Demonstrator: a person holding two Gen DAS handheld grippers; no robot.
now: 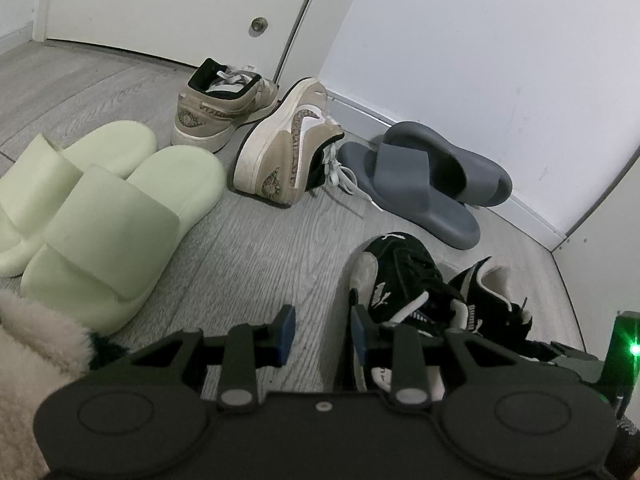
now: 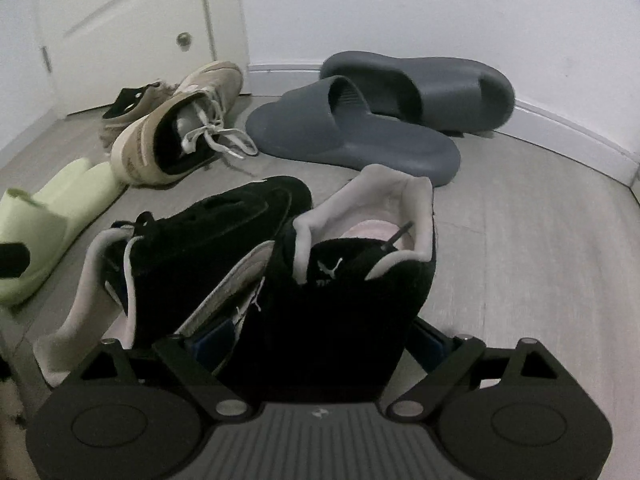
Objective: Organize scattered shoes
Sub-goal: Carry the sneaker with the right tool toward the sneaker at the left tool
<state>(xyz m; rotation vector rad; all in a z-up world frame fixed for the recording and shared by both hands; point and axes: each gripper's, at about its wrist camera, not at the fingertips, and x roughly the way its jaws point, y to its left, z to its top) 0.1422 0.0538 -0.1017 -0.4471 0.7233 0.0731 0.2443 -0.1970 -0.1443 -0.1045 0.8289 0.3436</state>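
Shoes lie scattered across a grey wood-look floor [image 1: 248, 248] in the corner of a white-walled room, near a white door [image 1: 180, 4] with a round metal knob [image 1: 259, 25]. The left tongs [image 1: 322, 338] hover low over the floor, their blue-padded jaws parted with only bare floor between them; the right-hand pad sits just beside the sole edge of a black sneaker [image 1: 394, 276] lying on its side, though whether it touches cannot be told. The right tongs [image 2: 316, 344] are spread wide around the heel of a second black sneaker [image 2: 360, 280], which fills the gap between the jaws with its pale lining and opening facing forward; whether the pads actually press on it is hidden by the shoe itself. The two black sneakers lie against each other. Beyond them sit a pair of pale green slides [image 1: 108, 216] side by side, two tan-and-white sneakers [image 1: 280, 148], one upright and one tipped on its side with laces trailing, and two grey-blue slides [image 1: 424, 176], one stacked partly over the other against the baseboard [image 2: 580, 132]. A fleecy cream sleeve [image 1: 36, 344] shows at the left edge.
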